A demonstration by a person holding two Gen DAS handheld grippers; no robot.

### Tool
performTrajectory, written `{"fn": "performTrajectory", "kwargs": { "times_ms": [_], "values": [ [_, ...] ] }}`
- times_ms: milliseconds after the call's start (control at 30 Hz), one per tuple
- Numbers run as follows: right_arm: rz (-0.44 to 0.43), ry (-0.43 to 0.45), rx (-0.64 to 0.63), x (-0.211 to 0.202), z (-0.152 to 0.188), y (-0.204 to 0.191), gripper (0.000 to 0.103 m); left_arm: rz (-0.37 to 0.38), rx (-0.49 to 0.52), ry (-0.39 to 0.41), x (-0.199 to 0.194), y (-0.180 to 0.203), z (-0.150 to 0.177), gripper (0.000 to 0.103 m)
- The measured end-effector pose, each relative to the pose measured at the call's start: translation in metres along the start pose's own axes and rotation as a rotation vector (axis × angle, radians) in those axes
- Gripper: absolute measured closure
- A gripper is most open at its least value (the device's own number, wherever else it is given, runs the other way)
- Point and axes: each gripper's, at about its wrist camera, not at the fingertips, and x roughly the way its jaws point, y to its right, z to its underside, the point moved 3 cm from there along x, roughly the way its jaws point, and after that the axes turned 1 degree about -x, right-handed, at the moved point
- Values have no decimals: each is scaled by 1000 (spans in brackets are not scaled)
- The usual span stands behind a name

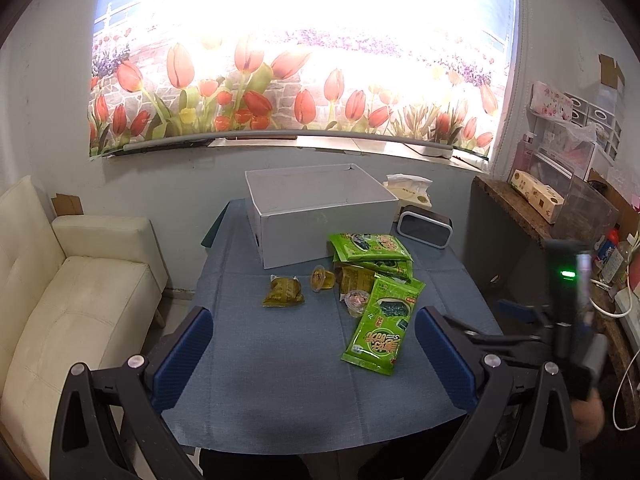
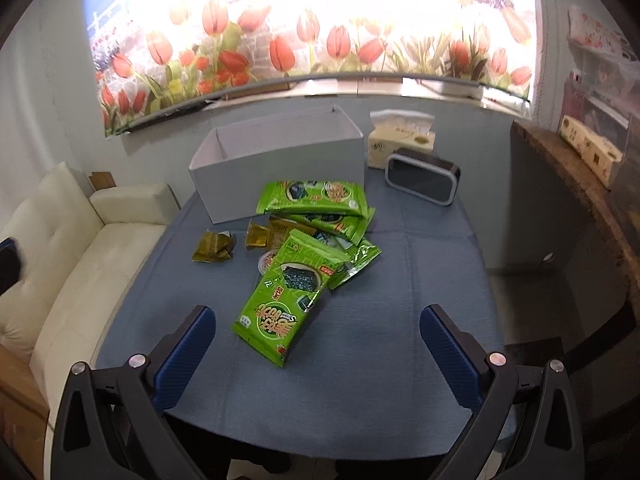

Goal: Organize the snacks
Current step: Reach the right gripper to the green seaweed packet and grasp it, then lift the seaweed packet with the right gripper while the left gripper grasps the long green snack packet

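A white open box [image 1: 320, 216] [image 2: 280, 160] stands at the back of the blue table [image 1: 280, 380] [image 2: 400, 280]. In front of it lie several green seaweed snack packs [image 1: 380, 328] [image 2: 284, 304], an olive packet [image 1: 282, 292] [image 2: 212, 248], a yellow jelly cup [image 1: 323, 279] and a clear cup [image 1: 356, 302]. My left gripper [image 1: 312, 344] is open and empty above the table's near side. My right gripper [image 2: 316, 344] is open and empty just short of the nearest green pack; it also shows in the left wrist view [image 1: 520, 312].
A tissue box [image 2: 400, 140] and a small black-framed device [image 2: 422, 180] stand at the back right of the table. A cream sofa [image 1: 60, 300] is on the left. A wooden shelf [image 2: 580, 184] with boxes runs along the right.
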Motion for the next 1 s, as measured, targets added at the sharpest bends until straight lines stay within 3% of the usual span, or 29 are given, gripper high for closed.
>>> {"fn": "performTrajectory", "kwargs": {
  "times_ms": [133,233,333,467,567,600,633,667,1000],
  "values": [
    [2,-68,85,55,-3,-9,0,-12,-9,-5,0,-9,5,0],
    [71,-116,126,91,-2,-15,0,-25,-13,-13,1,-17,11,0],
    [146,-144,136,113,1,-21,0,-29,-22,-16,1,-24,15,0],
    [148,-184,200,135,5,-25,0,-23,-32,-28,5,-32,20,0],
    [132,-201,235,145,8,-29,0,-23,-38,-41,9,-37,24,0],
    [139,-204,235,147,9,-30,4,-24,-38,-44,10,-39,25,0],
    [144,-203,236,150,10,-30,10,-26,-38,-46,10,-40,26,0],
    [140,-205,238,151,12,-30,28,-27,-39,-47,11,-41,27,0],
    [20,-165,264,130,18,-3,31,-24,-45,-73,34,-47,26,0]
  ]
}}
